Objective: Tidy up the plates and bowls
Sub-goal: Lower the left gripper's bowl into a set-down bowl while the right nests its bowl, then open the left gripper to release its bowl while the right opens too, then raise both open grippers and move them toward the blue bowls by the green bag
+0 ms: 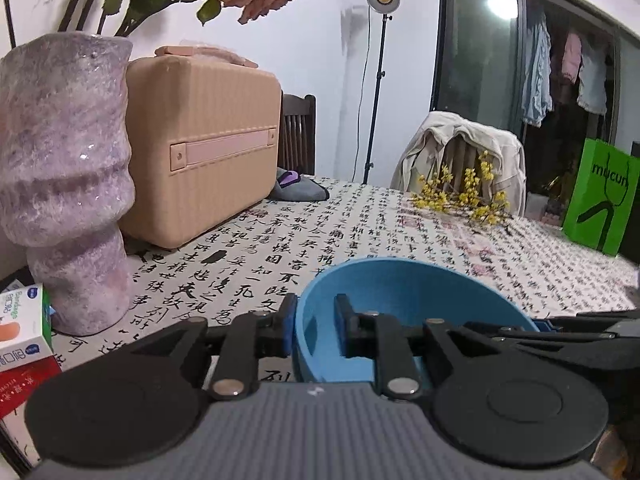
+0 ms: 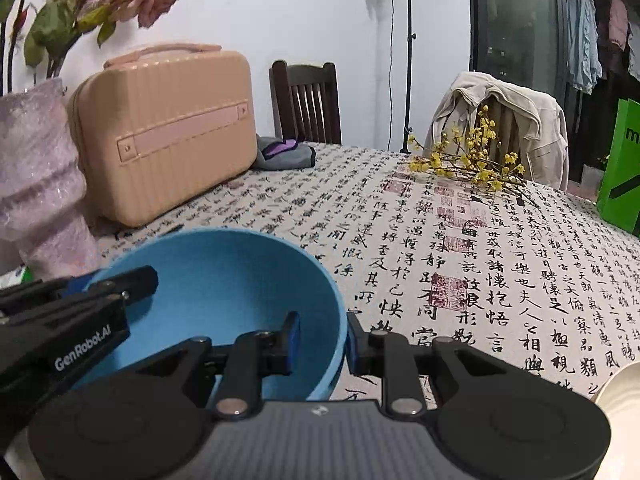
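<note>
Desk [image 2: 480,264] is covered by a cloth printed with black calligraphy and red seals. At its far left a tan ribbed case [image 1: 200,148] is stood, with a mauve textured vase [image 1: 64,184] just beside it, dried flowers rising from the vase. A green paper bag [image 1: 600,196] is seen at the far right edge; a yellow flower sprig [image 2: 472,164] is laid near a chair draped with a pale jacket [image 2: 508,120].

Blue bowl [image 2: 224,292] is set upright on the desk, near edge, in front of the case. It is straddled at opposite rims by both tools.

Left gripper [image 1: 316,328]: fingers set either side of the bowl's left wall, slightly apart; no pressing is seen, a gap shows at the inner pad.

Right gripper [image 2: 324,340]: fingers set either side of the right wall, narrowly apart; contact cannot be told for certain.

A pale dish rim [image 2: 620,384] is glimpsed at lower right.
</note>
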Demonstrator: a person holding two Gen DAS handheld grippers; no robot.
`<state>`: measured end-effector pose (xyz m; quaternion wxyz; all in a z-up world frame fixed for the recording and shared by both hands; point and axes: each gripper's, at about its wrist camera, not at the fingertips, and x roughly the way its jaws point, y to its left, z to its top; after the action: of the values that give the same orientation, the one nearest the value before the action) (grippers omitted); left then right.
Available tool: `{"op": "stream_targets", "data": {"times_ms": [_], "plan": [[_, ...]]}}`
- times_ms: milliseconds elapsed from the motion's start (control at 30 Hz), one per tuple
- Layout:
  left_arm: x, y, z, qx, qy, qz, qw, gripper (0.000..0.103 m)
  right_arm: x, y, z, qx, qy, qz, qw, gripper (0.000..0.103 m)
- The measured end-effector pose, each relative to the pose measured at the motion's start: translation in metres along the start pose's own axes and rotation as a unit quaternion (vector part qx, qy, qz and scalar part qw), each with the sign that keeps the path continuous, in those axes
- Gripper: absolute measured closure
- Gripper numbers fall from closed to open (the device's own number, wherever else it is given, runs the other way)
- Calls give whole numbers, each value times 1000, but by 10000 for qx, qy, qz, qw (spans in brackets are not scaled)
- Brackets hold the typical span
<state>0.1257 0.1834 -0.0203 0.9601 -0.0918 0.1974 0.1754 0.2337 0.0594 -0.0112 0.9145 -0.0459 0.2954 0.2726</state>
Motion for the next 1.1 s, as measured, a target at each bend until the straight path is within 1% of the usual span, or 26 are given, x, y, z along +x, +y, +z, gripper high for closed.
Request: {"op": "stream_targets", "data": {"times_ms": [33, 67, 100, 133, 167, 200, 233, 300, 333, 367, 400, 500, 600, 867, 1100], "plan": [[-2, 2, 1, -55, -19, -28, 10000, 66, -2, -3, 0, 78, -15, 73, 9999, 75], [-4, 4, 1, -114, -60, -52, 9999, 57, -5, -6, 0, 154, -44, 142, 9998, 67], [-7, 6, 2, -166, -103, -72, 9998, 53, -9, -10, 0, 225, -108, 224, 9994, 57], [-10, 9, 3, -225, -134, -100, 9996, 50, -13, -13, 0, 281, -166, 273, 9991, 53], [-13, 11, 4, -295, -163, -135, 9993, 41, -18, -17, -1, 338, -224, 315, 9987, 44], [-16, 15, 5, -375, -201, -161, 9990, 30, -22, -21, -2, 399, -295, 370, 9981, 38], [-20, 17, 5, -435, -245, -166, 9986, 27, -27, -26, -4, 466, -365, 433, 9973, 34], [-29, 19, 6, -460, -323, -184, 9982, 22, -35, -34, -8, 557, -502, 563, 9956, 11], [-33, 20, 6, -455, -371, -239, 9980, 18, -40, -37, -10, 570, -560, 609, 9949, 7], [-37, 21, 6, -452, -417, -295, 9977, 8, -44, -40, -12, 572, -611, 639, 9944, 1], [-43, 22, 6, -454, -488, -346, 9972, 0, -49, -42, -14, 562, -672, 659, 9940, 0], [-59, 22, 2, -469, -725, -471, 9951, 0, -61, -46, -20, 512, -745, 595, 9941, 0], [-71, 21, -2, -548, -823, -530, 9937, 0, -71, -51, -25, 503, -772, 514, 9944, 0], [-90, 25, -17, -660, -824, -780, 9913, 0, -95, -63, -39, 438, -789, 520, 9946, 0], [-100, 27, -20, -642, -840, -907, 9902, 0, -107, -77, -45, 506, -835, 518, 9939, 0]]}}
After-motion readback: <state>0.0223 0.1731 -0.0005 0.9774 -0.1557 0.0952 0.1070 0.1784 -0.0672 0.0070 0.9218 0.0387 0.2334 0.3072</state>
